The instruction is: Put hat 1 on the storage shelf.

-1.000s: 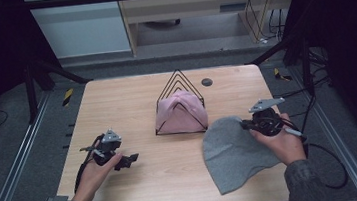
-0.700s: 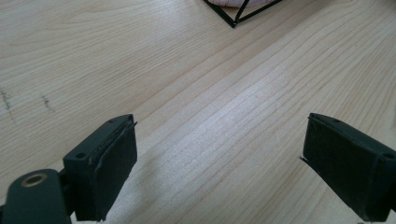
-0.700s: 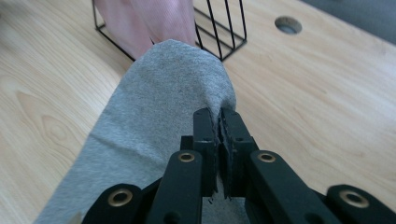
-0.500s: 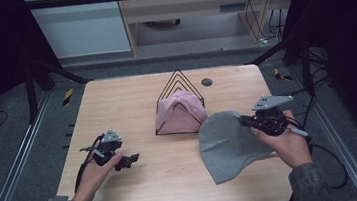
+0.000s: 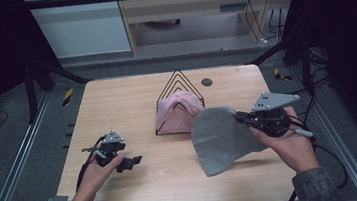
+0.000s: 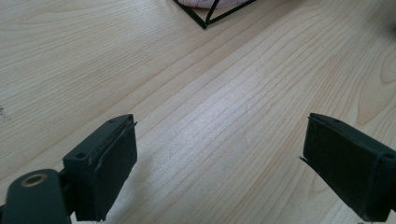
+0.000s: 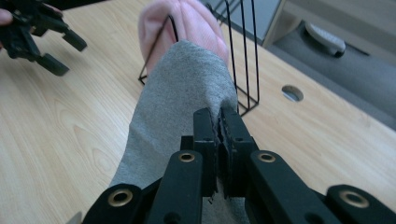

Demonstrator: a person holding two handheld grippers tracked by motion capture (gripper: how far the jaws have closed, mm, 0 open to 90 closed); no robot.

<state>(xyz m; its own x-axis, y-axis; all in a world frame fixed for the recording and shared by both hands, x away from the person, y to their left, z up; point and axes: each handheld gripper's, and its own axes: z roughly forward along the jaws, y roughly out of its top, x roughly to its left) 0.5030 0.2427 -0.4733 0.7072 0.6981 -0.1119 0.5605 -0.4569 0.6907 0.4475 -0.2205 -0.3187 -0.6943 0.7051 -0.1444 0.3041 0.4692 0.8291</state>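
A: We have the right tool (image 5: 241,118) clamped on an edge of the grey cloth (image 5: 219,139). Its jaws are pressed together with the fabric pinched between them, as the right gripper view shows (image 7: 219,128).

B: And the cloth hangs from that pinch, lifted off the surface (image 5: 131,98) at the held edge, with its lower point reaching down toward the near right part of the surface. We can't tell whether that tip still touches the wood.

A: How much fabric sits inside the jaws is hidden from us too; the pads cover it.

B: The cloth stands just in front of the black wire rack (image 5: 179,100) near the middle of the far edge, and it covers the rack's right foot in the high view. The pink cloth (image 5: 175,112) lies draped in the rack, partly behind the grey one.

A: Our left tool (image 5: 132,161) rests low near the near left corner, jaws wide apart with nothing but bare wood between them (image 6: 219,154).

B: In that view the rack is cut off at the top edge; we see one corner of it (image 6: 208,18).
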